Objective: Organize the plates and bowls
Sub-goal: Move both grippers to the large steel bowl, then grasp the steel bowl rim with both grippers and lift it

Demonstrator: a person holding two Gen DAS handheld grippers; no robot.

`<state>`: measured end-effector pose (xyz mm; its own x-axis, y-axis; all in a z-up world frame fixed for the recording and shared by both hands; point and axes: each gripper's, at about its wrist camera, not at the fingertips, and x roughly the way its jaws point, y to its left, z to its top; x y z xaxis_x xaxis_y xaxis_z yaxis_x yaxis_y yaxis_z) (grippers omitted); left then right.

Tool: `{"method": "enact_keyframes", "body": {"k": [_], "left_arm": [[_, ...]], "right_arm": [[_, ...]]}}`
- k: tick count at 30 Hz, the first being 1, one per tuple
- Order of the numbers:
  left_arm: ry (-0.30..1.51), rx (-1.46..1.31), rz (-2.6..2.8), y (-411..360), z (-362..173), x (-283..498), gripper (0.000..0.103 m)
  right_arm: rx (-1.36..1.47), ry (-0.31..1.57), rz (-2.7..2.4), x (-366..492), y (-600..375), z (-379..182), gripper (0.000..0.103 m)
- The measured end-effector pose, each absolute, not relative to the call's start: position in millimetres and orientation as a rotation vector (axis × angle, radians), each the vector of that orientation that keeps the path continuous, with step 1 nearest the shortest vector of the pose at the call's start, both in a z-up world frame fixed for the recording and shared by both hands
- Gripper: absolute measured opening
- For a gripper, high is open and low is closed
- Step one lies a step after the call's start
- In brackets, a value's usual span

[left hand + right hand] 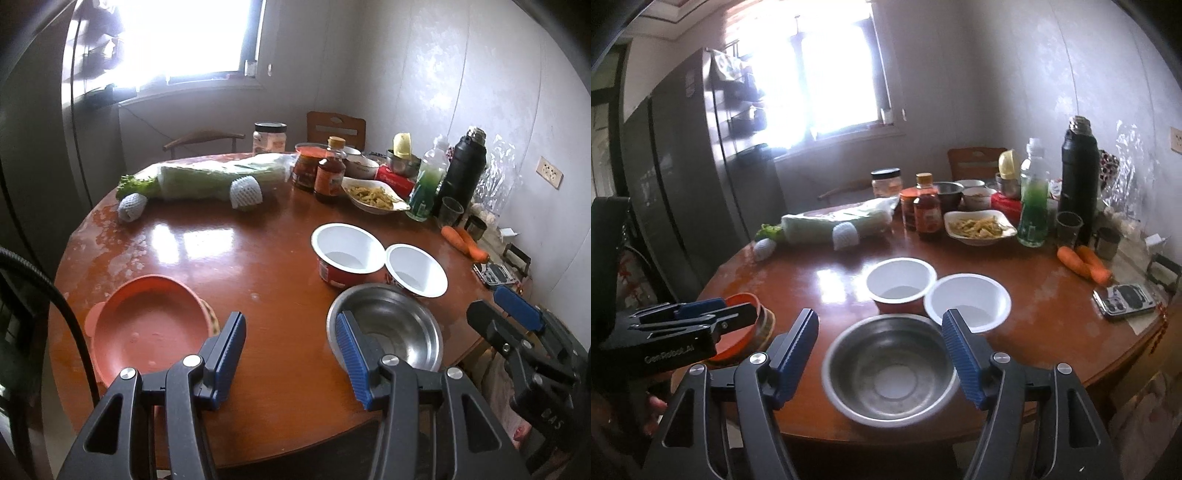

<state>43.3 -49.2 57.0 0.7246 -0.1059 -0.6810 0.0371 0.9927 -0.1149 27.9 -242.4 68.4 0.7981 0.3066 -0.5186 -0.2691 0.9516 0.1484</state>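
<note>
Both sets of jaws apart, gripping nothing — left gripper point(291, 354) above bare table point(258, 266), right gripper point(881, 356) straddling steel bowl point(890, 369) — untouched.

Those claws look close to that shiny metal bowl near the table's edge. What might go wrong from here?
The round steel bowl sits close to the wooden table's front edge, so a nudge from the right claw, whose jaws are open around it, might push it off. The two white paper bowls touch just behind it; they look light and may tip. The left claw hangs beside the shallow orange plate, which it might bump.
</note>
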Motion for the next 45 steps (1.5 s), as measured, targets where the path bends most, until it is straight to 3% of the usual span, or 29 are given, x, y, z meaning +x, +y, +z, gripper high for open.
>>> {"method": "enact_keyframes", "body": {"k": [32, 40, 45], "left_arm": [[0.952, -0.067, -0.095, -105, -30, 106, 0.051], [0.983, -0.062, -0.109, -113, -45, 113, 0.051], [0.991, -0.072, -0.129, -116, -49, 115, 0.045]], "right_arm": [[0.07, 0.818, 0.25, 88, -279, -30, 0.071], [0.049, 0.814, 0.253, 92, -275, -36, 0.061], [0.047, 0.821, 0.284, 93, -271, -39, 0.045]]}}
